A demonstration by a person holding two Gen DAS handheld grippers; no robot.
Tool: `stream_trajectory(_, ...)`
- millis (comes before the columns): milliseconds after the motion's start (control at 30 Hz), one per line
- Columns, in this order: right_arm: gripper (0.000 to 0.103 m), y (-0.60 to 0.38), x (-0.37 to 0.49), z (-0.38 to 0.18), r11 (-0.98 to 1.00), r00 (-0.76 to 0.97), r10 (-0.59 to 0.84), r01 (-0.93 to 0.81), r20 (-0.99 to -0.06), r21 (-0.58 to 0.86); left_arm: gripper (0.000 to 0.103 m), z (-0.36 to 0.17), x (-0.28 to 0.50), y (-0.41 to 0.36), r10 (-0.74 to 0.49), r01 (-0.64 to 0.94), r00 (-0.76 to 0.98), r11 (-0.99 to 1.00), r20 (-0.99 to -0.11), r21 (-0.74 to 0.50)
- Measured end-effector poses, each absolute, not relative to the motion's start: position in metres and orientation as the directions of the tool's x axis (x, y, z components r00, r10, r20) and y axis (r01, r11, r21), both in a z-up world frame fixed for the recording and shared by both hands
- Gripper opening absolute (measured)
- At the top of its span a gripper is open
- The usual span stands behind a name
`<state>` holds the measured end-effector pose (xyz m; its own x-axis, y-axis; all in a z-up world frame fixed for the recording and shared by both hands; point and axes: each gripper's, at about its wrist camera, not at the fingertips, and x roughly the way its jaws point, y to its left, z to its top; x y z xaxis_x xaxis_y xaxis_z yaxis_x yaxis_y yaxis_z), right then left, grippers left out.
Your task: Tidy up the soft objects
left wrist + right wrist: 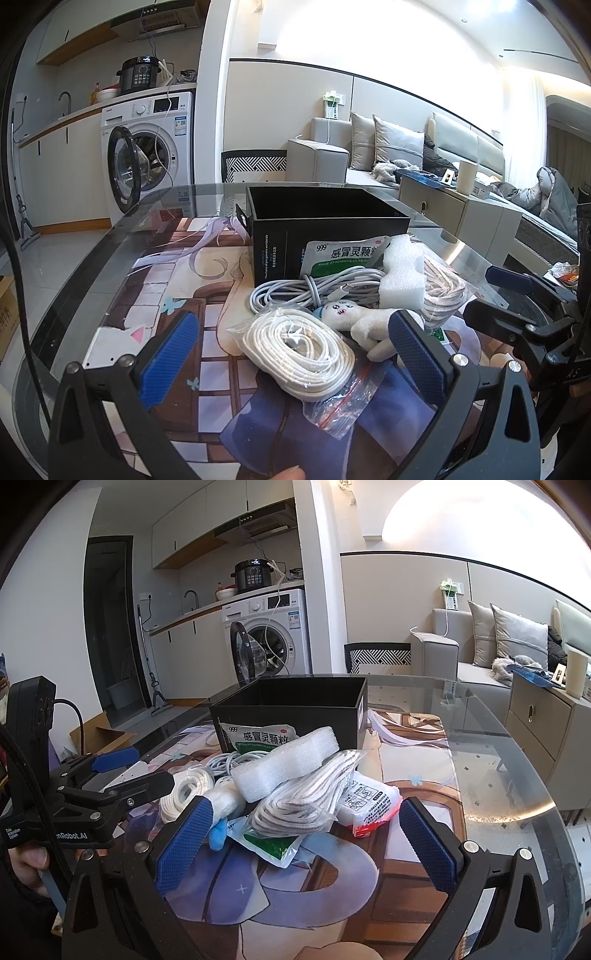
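A: What is sitting in the pile?

B: A heap of soft things is lying on the glass counter (517, 782), on a printed mat (177, 295). A bagged white cord coil (299, 350) is resting nearest the left tongs (295, 358). Behind it a small white plush toy (354, 317) is lying on its side, touching a loose grey cable bundle (314, 288). A white foam block (288, 760) is sitting on top of a second bagged rope coil (306, 797). A green-and-white medicine sachet (258, 734) is leaning against the open black box (295, 701) behind the heap.

A: And the tongs?

B: Both pairs are standing wide apart, gripping nothing. The left tongs are bracketing the near cord coil, the right-hand pad just beside the plush toy; I cannot tell whether it is touching. The right tongs (306, 845) are framing the rope coil and a flat green packet (273, 843) lying under it, with a red-edged packet (373, 805) just inside the right pad.

A: Room to work?

B: Bare glass is showing to the right of the heap, out to the counter's curved rim. The box is closing off the far side. The two tongs are sitting near each other, on either side of the heap.
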<state>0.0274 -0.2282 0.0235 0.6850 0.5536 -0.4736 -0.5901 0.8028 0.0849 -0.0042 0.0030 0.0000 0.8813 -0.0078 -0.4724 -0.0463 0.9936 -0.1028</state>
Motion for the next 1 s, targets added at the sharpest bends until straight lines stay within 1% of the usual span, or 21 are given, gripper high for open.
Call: stream_trajectory(1000, 0.103, -0.2297, 0.0287, 0.0261, 0.798, 0.678, 0.556, -0.597, -0.481, 0.081, 0.103, 0.0004, -0.0045, 0.0089, -0.006, -0.056, 0.879, 0.992, -0.478, -0.115)
